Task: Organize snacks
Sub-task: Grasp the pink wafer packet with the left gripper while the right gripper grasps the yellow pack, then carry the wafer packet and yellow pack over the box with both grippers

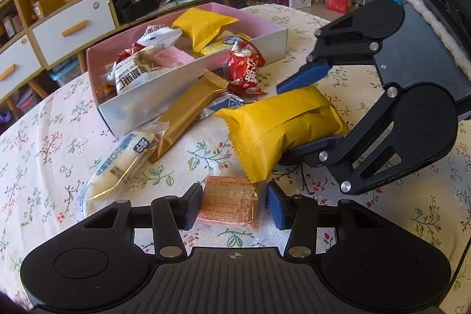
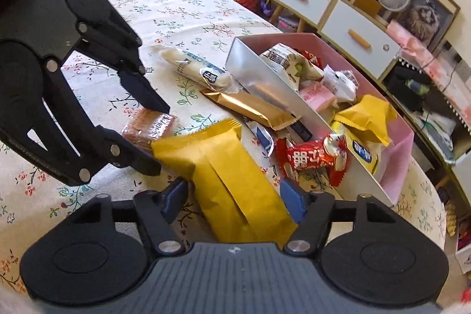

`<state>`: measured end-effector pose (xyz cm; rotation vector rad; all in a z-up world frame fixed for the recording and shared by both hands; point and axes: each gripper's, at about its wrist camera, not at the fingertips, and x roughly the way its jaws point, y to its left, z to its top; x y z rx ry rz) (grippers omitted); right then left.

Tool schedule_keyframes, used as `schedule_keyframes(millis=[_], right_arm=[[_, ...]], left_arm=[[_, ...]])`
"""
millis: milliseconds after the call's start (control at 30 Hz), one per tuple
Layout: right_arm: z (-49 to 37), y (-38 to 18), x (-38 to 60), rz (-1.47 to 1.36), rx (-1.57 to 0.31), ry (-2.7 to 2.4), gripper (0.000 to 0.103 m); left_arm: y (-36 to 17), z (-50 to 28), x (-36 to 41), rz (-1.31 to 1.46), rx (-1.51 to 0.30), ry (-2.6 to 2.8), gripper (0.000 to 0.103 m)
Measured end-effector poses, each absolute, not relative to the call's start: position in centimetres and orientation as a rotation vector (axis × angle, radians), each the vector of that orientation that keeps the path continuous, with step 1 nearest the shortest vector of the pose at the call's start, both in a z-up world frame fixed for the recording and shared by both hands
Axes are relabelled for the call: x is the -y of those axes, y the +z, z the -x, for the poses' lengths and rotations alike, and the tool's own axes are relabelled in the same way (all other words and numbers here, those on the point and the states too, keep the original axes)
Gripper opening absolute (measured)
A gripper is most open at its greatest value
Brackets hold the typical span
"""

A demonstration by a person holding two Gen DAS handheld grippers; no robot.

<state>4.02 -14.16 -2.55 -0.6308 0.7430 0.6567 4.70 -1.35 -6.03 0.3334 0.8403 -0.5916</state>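
An orange wafer packet lies on the floral tablecloth between the pads of my left gripper, which touch its two sides. My right gripper is shut across a large yellow packet that rests on the cloth; in the left wrist view one blue finger sits on top of the yellow packet and the other lies under it. Just beyond stands a silver box with a pink inside, holding several snack packets.
Loose on the cloth near the box lie a gold bar, a long white roll packet, a red packet and a small blue-white packet. Drawers and shelves stand past the table's far edge.
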Motion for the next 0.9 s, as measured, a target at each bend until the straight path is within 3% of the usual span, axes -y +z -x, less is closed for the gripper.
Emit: schedule_keyframes(millis=[300, 433, 900], right_arm=[[-4.3, -2.1, 13.9, 0.595, -0.795, 0.632, 0.05], [-4.5, -1.9, 13.8, 0.571, -0.815, 0.627, 0.04], [-4.5, -0.7, 14.0, 0.519, -0.81, 0.626, 0.038]], left_arm=[[-5.8, -5.3, 1.2, -0.271, -0.893, -0.522, 0.041], [-5.8, -5.4, 1.2, -0.263, -0.9, -0.513, 0.041], [-4.6, -5.4, 0.9, -0.248, -0.875, -0.498, 0.04]])
